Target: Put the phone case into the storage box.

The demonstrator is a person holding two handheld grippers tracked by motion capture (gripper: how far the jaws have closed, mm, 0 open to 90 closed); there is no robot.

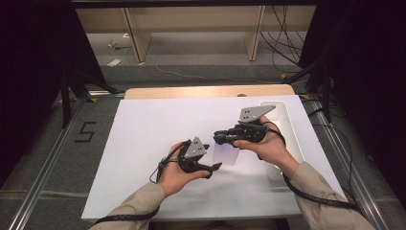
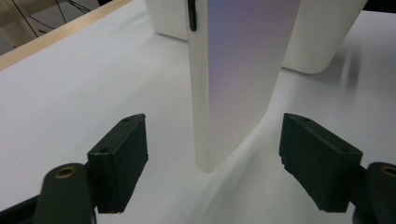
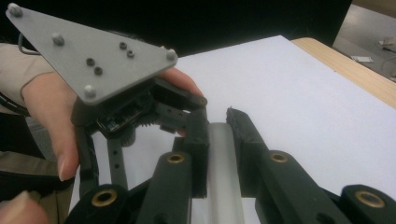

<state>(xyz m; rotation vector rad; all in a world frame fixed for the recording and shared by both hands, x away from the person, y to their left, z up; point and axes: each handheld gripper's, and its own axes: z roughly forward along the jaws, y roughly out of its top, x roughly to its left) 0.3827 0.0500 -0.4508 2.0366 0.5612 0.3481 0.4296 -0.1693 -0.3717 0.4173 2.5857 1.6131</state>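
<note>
1. Your right gripper (image 1: 221,139) was clamped on a thin white slab (image 1: 226,154), jaws fully closed on its edge. The right gripper view showed the slab (image 3: 224,177) pinched between both pads.
2. The slab hung below that gripper near mid-table, over the white sheet (image 1: 143,139). In the left gripper view the slab (image 2: 233,79) stood upright, with its lower corner close to the sheet (image 2: 70,93). I couldn't tell whether it touched.
3. One slab face showed a faint purple sheen, and a dark slot sat on its narrow side, up top.
4. Your left gripper (image 1: 214,168) sat just near and left of the slab, pointing right at it. Its jaws were wide open and held nothing.
5. The left gripper's pads (image 2: 119,158) stood on either side of the slab, clear of both faces.
6. Your left hand (image 1: 174,175) and right hand (image 1: 268,143) each gripped a gripper body.
7. A white tray (image 1: 287,124) lay at the right edge of the sheet, behind your right hand. In the left gripper view the tray (image 2: 322,37) stood beyond the slab.
</note>
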